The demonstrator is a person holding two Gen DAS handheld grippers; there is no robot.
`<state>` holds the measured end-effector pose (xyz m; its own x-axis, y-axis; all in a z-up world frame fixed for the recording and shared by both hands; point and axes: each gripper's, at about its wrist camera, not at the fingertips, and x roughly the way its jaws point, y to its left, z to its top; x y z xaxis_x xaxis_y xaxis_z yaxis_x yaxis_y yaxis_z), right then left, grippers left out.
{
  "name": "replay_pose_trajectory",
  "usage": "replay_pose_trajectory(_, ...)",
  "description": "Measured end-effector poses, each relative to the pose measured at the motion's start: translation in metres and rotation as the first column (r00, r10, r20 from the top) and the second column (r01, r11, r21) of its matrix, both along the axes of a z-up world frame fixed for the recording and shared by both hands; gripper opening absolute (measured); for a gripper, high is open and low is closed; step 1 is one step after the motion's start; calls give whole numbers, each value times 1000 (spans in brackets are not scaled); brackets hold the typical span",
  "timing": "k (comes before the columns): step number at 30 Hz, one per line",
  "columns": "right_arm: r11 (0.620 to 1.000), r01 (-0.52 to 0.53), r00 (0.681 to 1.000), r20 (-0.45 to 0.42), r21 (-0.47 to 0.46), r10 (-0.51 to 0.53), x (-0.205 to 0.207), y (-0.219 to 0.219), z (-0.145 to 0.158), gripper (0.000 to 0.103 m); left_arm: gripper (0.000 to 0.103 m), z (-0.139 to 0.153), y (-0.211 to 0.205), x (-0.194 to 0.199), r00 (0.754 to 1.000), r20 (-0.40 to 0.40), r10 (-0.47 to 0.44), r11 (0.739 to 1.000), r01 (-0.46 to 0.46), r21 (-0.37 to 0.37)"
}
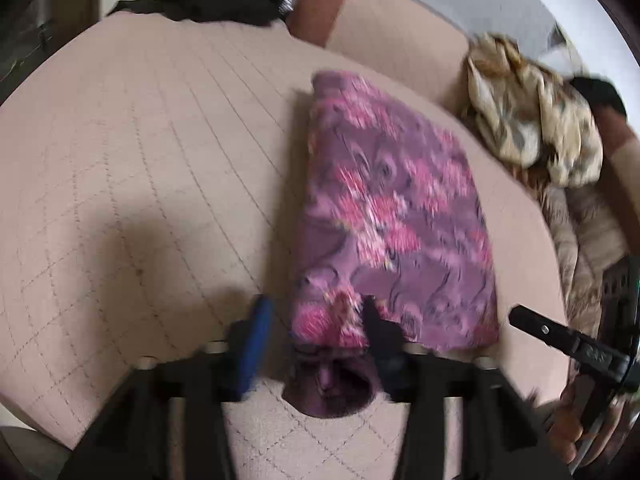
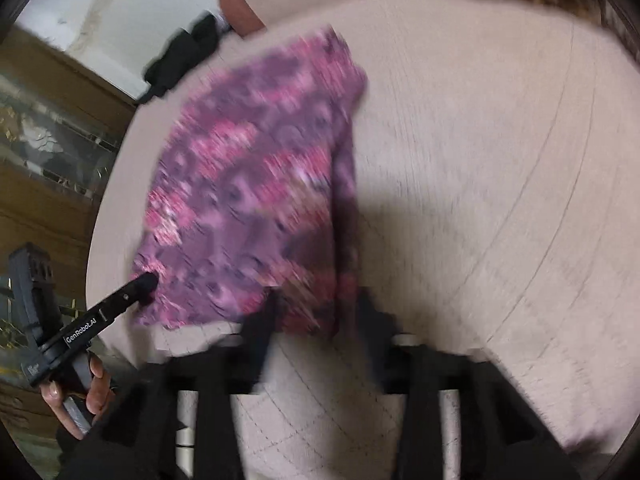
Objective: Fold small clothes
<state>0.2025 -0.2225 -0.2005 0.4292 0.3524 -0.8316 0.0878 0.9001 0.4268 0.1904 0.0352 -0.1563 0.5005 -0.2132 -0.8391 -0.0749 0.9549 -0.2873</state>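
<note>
Left wrist view: both tongs [image 1: 316,316] [image 2: 316,312] tilted down, jaws apart, over purple cloth's [image 1: 396,208] near edge.

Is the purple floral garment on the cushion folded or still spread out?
Folded. The purple floral garment lies as a compact panel on the beige cushion, with layered edges nearest the camera.

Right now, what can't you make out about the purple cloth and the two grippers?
- Left wrist view: purple floral cloth, near edge hidden behind the left gripper.
- Right wrist view: motion blur hides whether the right gripper pinches the cloth.
- Both views: fold layers unreadable.
</note>
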Motion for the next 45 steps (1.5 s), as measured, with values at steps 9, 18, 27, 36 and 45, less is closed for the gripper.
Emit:
replay_pose_trajectory(9, 998, 4, 998, -69, 59, 0, 22, -1, -25, 29, 54, -17, -17, 3, 999, -26, -48, 995, 50, 91)
replay_pose_trajectory(18, 1000, -23, 999, -47, -14, 23, 16, 6, -13, 4, 38, -14, -24, -1, 998, 6, -62, 987, 61, 148)
replay_pose_trajectory(27, 997, -10, 995, -99, -78, 2, 18, 4, -24, 4, 40, -19, -28, 0, 999, 23, -45, 968, 38, 246)
replay_pose_trajectory(36, 1000, 8, 997, -73, 30, -6, 13, -4, -15, 10, 53, 3, -18, 1, 999, 30, -17, 985, 11, 174)
replay_pose_trajectory(45, 997, 25, 999, -49, 68, -22, 80, -17, 23, 58, 73, 45, -25, 89, 996, 7, -84, 988, 83, 128)
